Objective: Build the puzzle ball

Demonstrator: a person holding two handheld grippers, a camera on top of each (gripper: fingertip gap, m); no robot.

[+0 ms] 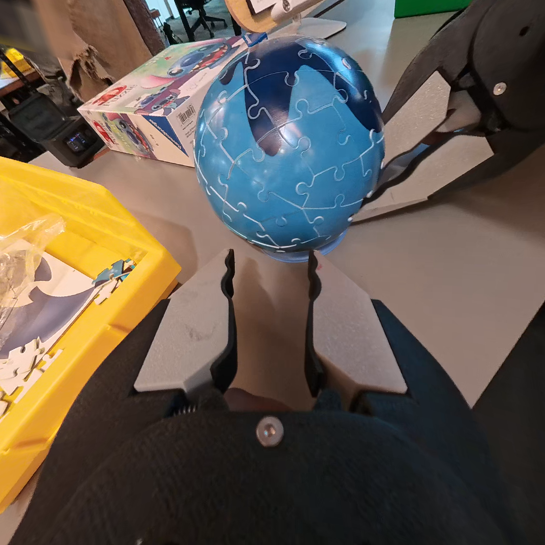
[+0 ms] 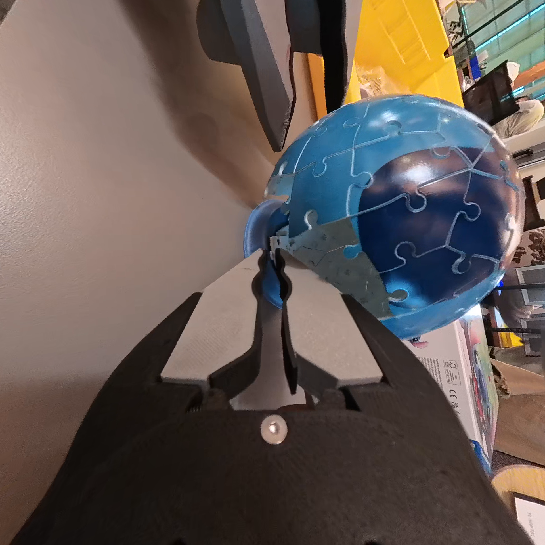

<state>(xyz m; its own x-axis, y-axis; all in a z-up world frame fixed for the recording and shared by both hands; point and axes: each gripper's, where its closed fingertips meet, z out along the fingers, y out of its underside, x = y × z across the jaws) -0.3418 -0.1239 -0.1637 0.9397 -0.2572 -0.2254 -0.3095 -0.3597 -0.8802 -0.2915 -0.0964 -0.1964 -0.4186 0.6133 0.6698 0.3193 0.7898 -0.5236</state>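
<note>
The blue puzzle ball (image 1: 289, 165) stands on a blue ring stand (image 1: 295, 257) on the grey table. My left gripper (image 1: 271, 259) is open and empty, just in front of the stand. In the right wrist view the ball (image 2: 413, 206) has a gap low on its side, where grey inner faces of pieces (image 2: 339, 259) show. My right gripper (image 2: 272, 255) is shut on a thin pale puzzle piece (image 2: 274, 241), seen edge-on, at the gap's edge by the stand (image 2: 255, 224). Its fingers (image 1: 427, 94) show to the right of the ball in the left wrist view.
A yellow bin (image 1: 118, 224) on the left holds loose puzzle pieces (image 1: 112, 277) and a clear plastic bag (image 1: 23, 244). The puzzle's box (image 1: 141, 97) lies behind the ball. The left gripper's fingers (image 2: 265, 73) show beyond the ball in the right wrist view. The grippers' ends are close to 7 centimeters from one another.
</note>
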